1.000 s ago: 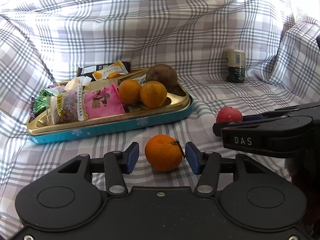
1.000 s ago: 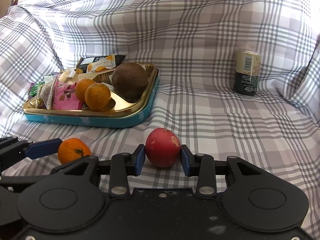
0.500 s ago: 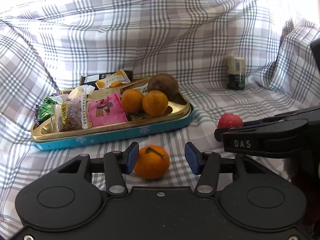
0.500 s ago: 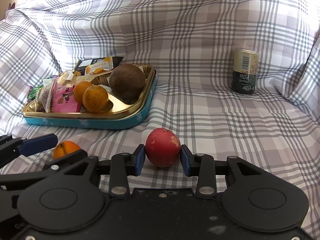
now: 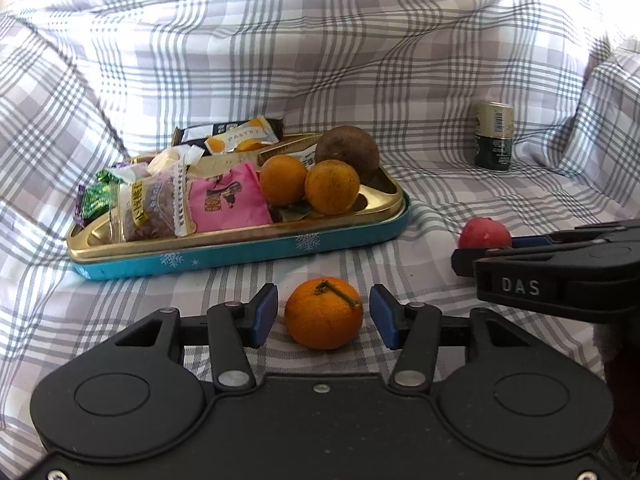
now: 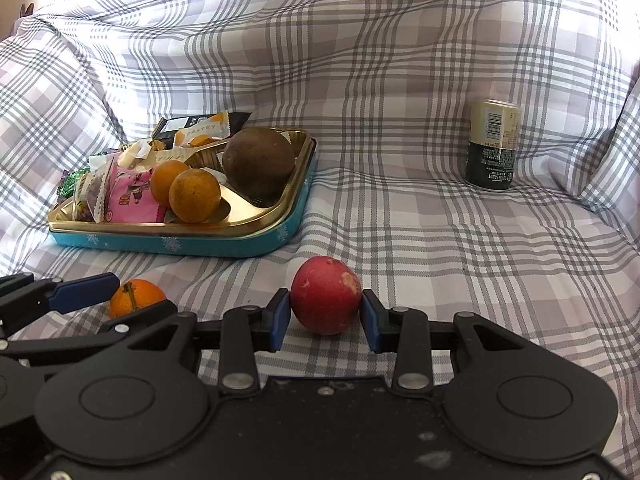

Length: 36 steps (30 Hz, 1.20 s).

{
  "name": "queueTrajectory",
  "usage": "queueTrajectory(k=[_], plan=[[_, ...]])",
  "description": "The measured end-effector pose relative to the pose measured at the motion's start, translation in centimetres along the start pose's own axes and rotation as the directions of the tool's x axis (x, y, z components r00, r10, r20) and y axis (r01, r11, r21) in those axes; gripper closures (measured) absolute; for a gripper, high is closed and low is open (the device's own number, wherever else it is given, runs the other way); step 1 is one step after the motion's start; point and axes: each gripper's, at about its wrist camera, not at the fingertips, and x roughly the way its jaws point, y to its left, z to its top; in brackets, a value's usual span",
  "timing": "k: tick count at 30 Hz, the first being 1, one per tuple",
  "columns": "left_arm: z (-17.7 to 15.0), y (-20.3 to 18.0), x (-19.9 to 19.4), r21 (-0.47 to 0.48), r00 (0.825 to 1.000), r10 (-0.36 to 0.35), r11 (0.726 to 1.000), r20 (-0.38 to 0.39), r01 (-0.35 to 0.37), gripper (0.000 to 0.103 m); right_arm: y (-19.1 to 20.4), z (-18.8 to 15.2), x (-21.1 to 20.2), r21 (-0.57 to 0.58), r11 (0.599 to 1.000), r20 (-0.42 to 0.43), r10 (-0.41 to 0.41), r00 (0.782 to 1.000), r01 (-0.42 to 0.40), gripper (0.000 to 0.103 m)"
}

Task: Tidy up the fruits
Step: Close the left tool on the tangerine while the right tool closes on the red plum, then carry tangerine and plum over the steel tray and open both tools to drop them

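A loose orange (image 5: 324, 313) with a stem lies on the checked cloth between the open jaws of my left gripper (image 5: 323, 316); small gaps show on both sides. It also shows in the right wrist view (image 6: 136, 300). My right gripper (image 6: 325, 318) is shut on a red apple (image 6: 325, 300), which rests on the cloth; the apple also shows in the left wrist view (image 5: 484, 234). A gold tray with a teal rim (image 5: 240, 256) holds two oranges (image 5: 308, 184), a brown round fruit (image 5: 347, 150) and snack packets (image 5: 180, 200).
A green and cream can (image 6: 493, 145) stands at the back right on the cloth. The checked fabric rises in folds behind and at both sides. The tray (image 6: 224, 246) sits to the left of the apple.
The loose orange rolled left between the left jaws, then came back to the middle with its stem turned up. The right gripper stays closed on the apple.
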Motion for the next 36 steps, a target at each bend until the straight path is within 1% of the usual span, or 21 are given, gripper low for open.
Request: queueTrajectory(k=[5, 9, 10, 14, 17, 20, 23, 25, 27, 32, 36], plan=[[0.0, 0.5, 0.3, -0.032, 1.0, -0.003, 0.999, -0.013, 0.003, 0.044, 0.2, -0.1, -0.1, -0.008, 1.0, 0.006, -0.003, 1.0, 0.003, 0.064], [0.0, 0.6, 0.3, -0.036, 1.0, -0.029, 0.999, -0.011, 0.029, 0.052, 0.2, -0.2, -0.3, -0.014, 1.0, 0.02, -0.003, 1.0, 0.003, 0.064], [0.0, 0.6, 0.3, -0.037, 1.0, -0.029, 0.999, -0.009, 0.029, 0.053, 0.2, -0.2, -0.4, -0.017, 1.0, 0.027, -0.005, 1.0, 0.005, 0.064], [0.0, 0.7, -0.2, -0.044, 1.0, -0.024, 0.999, 0.013, 0.025, 0.053, 0.2, -0.2, -0.9, -0.031, 0.999, 0.061, -0.009, 0.998, 0.011, 0.064], [0.4, 0.5, -1.4, -0.029, 0.999, -0.025, 0.999, 0.04, 0.026, 0.054, 0.2, 0.0, -2.0, -0.046, 0.999, 0.115, -0.006, 0.993, 0.011, 0.064], [0.9, 0.0, -3.1, -0.024, 0.999, -0.021, 0.999, 0.042, 0.022, 0.054, 0.2, 0.6, -4.3, -0.06, 0.998, 0.185, -0.003, 0.983, 0.014, 0.064], [1.2, -0.9, -4.9, -0.018, 0.999, 0.037, 0.999, 0.006, -0.037, 0.054, 0.0, 0.7, -7.4, -0.043, 0.999, 0.226, 0.007, 0.974, 0.003, 0.064], [1.0, -1.4, -6.4, -0.018, 0.999, 0.048, 0.999, -0.013, -0.048, 0.054, -0.1, 0.4, -9.4, -0.038, 0.999, 0.233, 0.02, 0.972, -0.011, 0.064], [0.7, -2.0, -8.2, -0.02, 0.999, 0.05, 0.999, -0.017, -0.05, 0.054, -0.3, -0.2, -11.4, -0.04, 0.999, 0.234, 0.02, 0.972, -0.011, 0.064], [-0.4, -3.7, -12.7, -0.002, 0.999, 0.047, 0.999, 0.005, -0.047, 0.054, -0.9, -2.3, -16.3, 0.008, 0.999, 0.233, 0.045, 0.972, -0.048, 0.064], [-1.9, -5.0, -15.9, 0.017, 0.999, 0.034, 0.999, 0.03, -0.035, 0.054, -1.3, -4.9, -20.0, 0.052, 0.996, 0.241, 0.053, 0.969, -0.067, 0.064]])
